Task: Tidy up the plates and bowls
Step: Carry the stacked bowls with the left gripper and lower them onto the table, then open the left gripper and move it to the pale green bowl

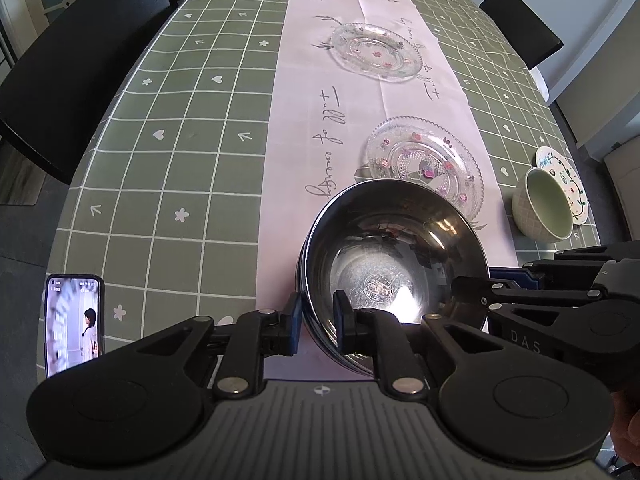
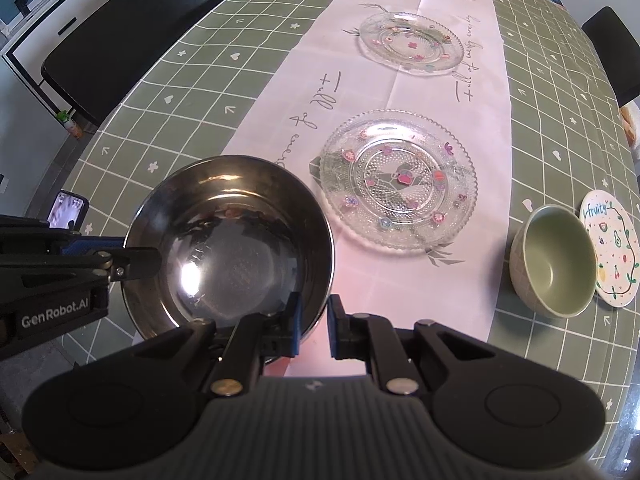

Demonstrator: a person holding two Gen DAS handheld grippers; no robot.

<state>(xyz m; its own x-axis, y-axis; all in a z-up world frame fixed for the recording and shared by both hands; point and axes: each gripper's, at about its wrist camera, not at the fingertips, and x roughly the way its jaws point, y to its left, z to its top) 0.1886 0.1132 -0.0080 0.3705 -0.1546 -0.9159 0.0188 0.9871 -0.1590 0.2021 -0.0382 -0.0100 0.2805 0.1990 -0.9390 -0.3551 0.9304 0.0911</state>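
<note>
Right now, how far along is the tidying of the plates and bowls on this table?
Little seems done: nothing looks stacked yet. In hand: the steel bowl, with the left gripper and right gripper each straddling its rim. Still to do: the nearer glass plate and the farther glass plate lie apart on the runner, and the green bowl sits beside the painted plate, none grouped with its kind.

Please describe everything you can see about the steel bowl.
The steel bowl is round, shiny metal, empty, with a mirror-like inside. It stands upright on the pale table runner, beside a glass plate. The left gripper and right gripper each straddle its rim at opposite sides.
</note>
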